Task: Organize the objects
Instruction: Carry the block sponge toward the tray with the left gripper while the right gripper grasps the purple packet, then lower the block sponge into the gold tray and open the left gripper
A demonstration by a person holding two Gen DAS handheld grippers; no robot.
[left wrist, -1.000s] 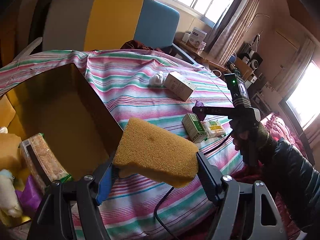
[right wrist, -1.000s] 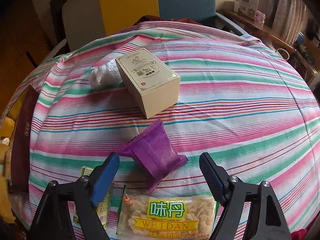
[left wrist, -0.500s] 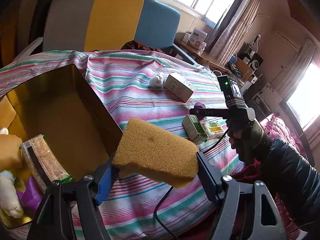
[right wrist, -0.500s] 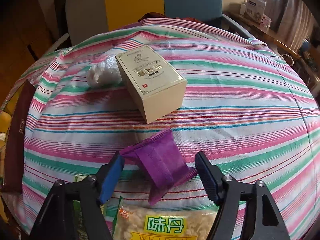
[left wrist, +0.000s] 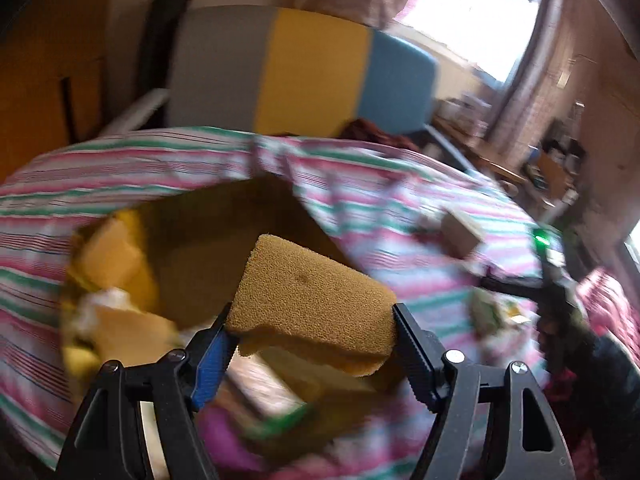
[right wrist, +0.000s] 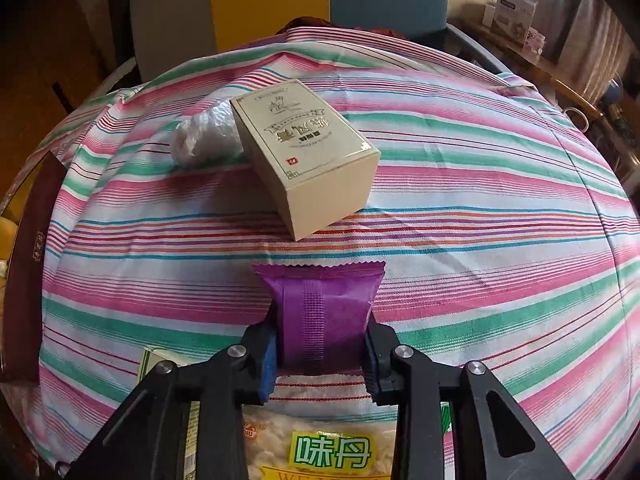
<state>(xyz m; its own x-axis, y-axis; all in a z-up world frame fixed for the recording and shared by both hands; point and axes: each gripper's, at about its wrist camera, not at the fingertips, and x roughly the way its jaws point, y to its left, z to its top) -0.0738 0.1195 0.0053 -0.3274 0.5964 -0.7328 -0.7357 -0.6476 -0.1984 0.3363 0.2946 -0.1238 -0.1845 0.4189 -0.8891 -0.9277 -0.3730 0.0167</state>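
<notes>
Purple foil-type wrapper, item one: a small snack packet [right wrist: 326, 316] with crimped, zigzag ends, lying on the striped cloth [right wrist: 480, 184] just in front of the cream carton [right wrist: 308, 164] and just beyond the printed cracker bag [right wrist: 320, 440]. We have the right gripper [right wrist: 320, 356] closing on it, pads against its two long sides and the wrapper already waisted between them. We judge it light, thin-skinned and slick; the contents may crush. We would keep hold at mid-body, across the narrow width, clear of the flared end seals, which would fold and slip.

Item two: a yellow-brown sponge [left wrist: 308, 300], open-celled, soft, near weightless. The left gripper [left wrist: 310, 328] pinches it across its length, jaws standing wide because the block is wide; the near lower edge bulges under the squeeze. It hangs in the air over the open brown box [left wrist: 224, 240], where other yellow pieces already lie. This view is smeared, so the box contents are hard to name. We judge the sponge forgiving: it grips well, will not break, and springs back on release.

Item three, unhandled: the cream carton, stiff-walled, best taken across its short sides. Beside it and touching, a crumpled white plastic bundle [right wrist: 208, 140], soft and shapeless.
</notes>
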